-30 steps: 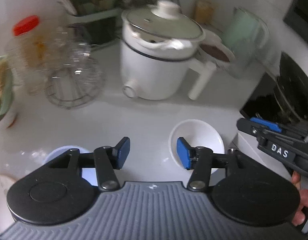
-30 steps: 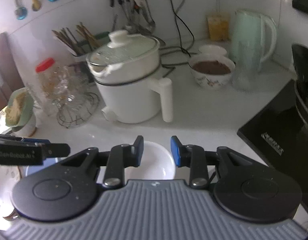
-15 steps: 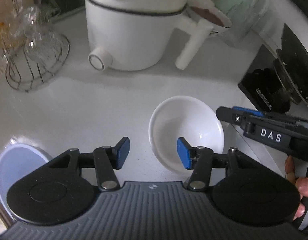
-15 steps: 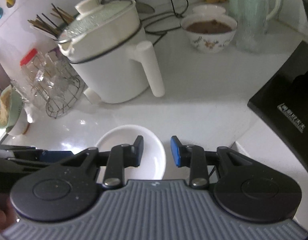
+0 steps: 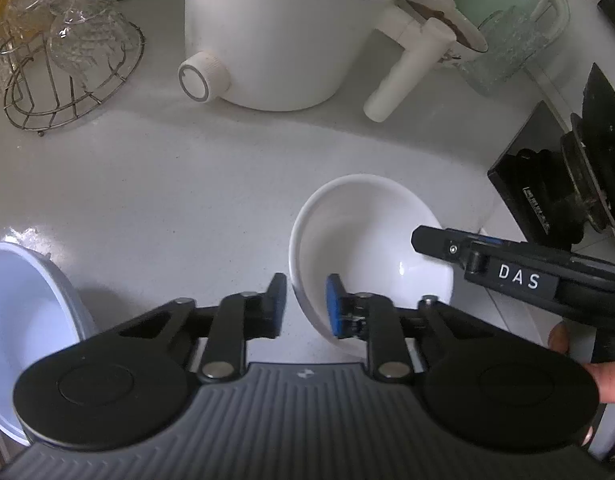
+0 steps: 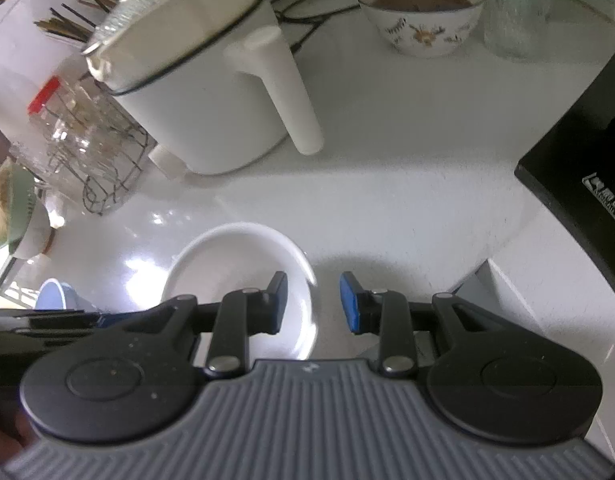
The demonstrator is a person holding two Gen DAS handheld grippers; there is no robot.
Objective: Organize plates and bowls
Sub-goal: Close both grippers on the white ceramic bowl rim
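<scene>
While both tongs crowd the white bowl (image 5: 367,236), neither has clamped it. The left gripper (image 5: 305,306) stands part open, its jaws straddling the bowl's near rim, one pad outside the wall and one inside. The right gripper (image 6: 313,302) is open wider and empty, its left pad over the bowl's hollow, its right pad beyond the rim. A pale blue bowl (image 5: 23,320) sits to the left gripper's left. The white bowl looks glazed (probably ceramic): stiff, slick, breakable and fairly heavy for a rim pinch. Gripping deep across the wall, pads flat, seems safest.
</scene>
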